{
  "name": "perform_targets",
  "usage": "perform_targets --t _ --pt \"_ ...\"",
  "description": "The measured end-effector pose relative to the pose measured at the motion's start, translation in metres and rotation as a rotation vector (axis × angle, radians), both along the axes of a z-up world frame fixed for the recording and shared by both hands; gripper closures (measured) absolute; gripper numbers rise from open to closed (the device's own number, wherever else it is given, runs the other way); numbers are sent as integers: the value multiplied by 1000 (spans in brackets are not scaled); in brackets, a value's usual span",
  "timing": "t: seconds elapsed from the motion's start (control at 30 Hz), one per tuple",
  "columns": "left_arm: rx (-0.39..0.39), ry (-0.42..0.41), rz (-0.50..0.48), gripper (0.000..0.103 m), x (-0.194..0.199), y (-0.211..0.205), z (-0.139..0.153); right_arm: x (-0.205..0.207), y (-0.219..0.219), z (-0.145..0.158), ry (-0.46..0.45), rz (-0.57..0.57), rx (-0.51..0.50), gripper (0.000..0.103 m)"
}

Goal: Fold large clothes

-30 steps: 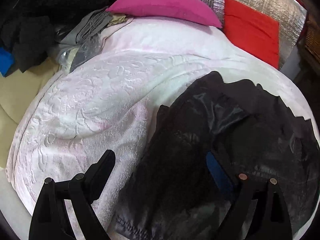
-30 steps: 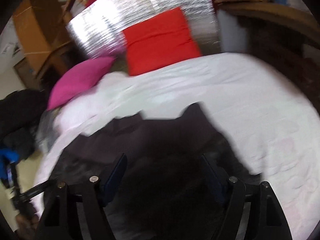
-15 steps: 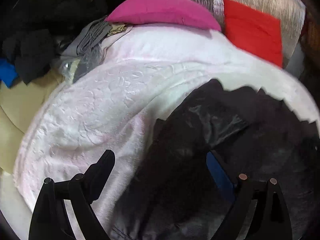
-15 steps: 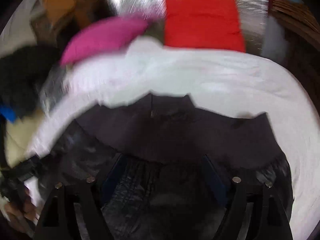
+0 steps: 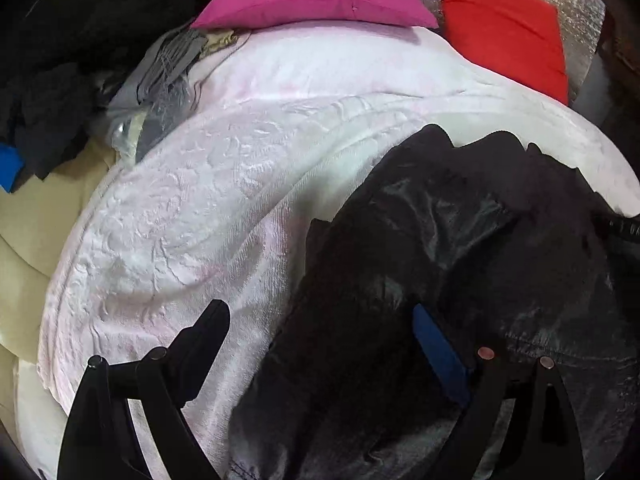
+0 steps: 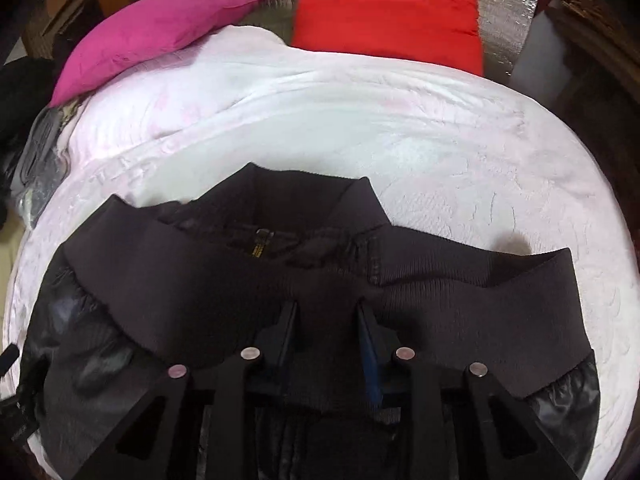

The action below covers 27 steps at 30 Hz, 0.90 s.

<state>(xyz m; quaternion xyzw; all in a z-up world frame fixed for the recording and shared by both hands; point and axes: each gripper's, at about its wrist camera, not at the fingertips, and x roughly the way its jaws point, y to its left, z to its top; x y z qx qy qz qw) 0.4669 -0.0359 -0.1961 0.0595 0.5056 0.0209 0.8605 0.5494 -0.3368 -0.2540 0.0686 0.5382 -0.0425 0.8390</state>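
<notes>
**A:** Closest in: your right tool (image 6: 327,328) has just been closing, jaws narrow now with the ribbed band (image 6: 360,276) of the black jacket (image 6: 100,352) bunched between them. Looks pinched to me, though the pads are partly buried in the cloth. Your left tool (image 5: 320,340) is spread wide, holding nothing; one finger is over the jacket's edge, the other over the white bedspread (image 5: 200,208).

**B:** So which step is this?

**A:** I'd call it the opening grab, nothing folded yet. The jacket lies rumpled on the near part of the bed. Next you probably need the left tool down on that near edge, so both ends lift together and the slippery shell doesn't slide.

**B:** Anything you can't see?

**A:** The sleeves and the zip, really; it's all dark-on-dark, and the jacket's near end is cut off below both views. Further back sit a pink pillow (image 6: 152,36) and a red cushion (image 6: 384,8) against silver foil sheeting (image 5: 576,12), well clear of the jacket.
</notes>
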Motion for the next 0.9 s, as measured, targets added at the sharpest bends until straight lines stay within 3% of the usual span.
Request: perform_targets --t 0.03,0.13,0.2,0.23,0.27,0.3,0.37,0.47,0.63,0.67,0.7,0.73,0.77,0.8,0.9 --pt "15 -13 -4 10 -1 0 2 -3 -1 4 -16 1 19 72" --pt "42 -78 -22 10 -3 1 13 -28 -32 28 -123 -17 215 71" --pt "28 -123 -35 10 0 5 22 -51 -68 44 -185 -87 351 64" --pt "15 -142 -37 10 6 7 26 -63 -89 51 -214 -132 393 51" --pt "2 -151 -39 10 11 9 29 -73 -109 57 -243 -178 397 17" --pt "-14 -163 -36 10 21 11 31 -84 -127 64 -288 -220 373 8" --pt "-43 -170 -36 10 33 13 32 -94 -158 69 -324 -273 335 8" --pt "-124 -112 -37 10 58 13 17 -91 -194 52 -241 -325 360 8" --pt "-149 -32 -55 10 77 -7 -6 -56 -193 12 -106 -248 301 9" --pt "-156 -33 -76 10 75 -14 -7 -51 -190 6 -84 -228 299 9" --pt "-150 -27 -99 11 74 -23 -9 -47 -185 1 -70 -203 284 18" --pt "-130 -19 -112 26 73 -30 -14 -44 -179 -3 -51 -178 259 32" --pt "-116 -9 -119 48 73 -34 -17 -41 -172 -7 -13 -159 189 55" --pt "-112 6 -121 49 74 -38 -22 -40 -165 -9 6 -144 113 68" --pt "-86 -16 -96 50 73 -40 -23 -48 -164 5 -62 -194 24 84"
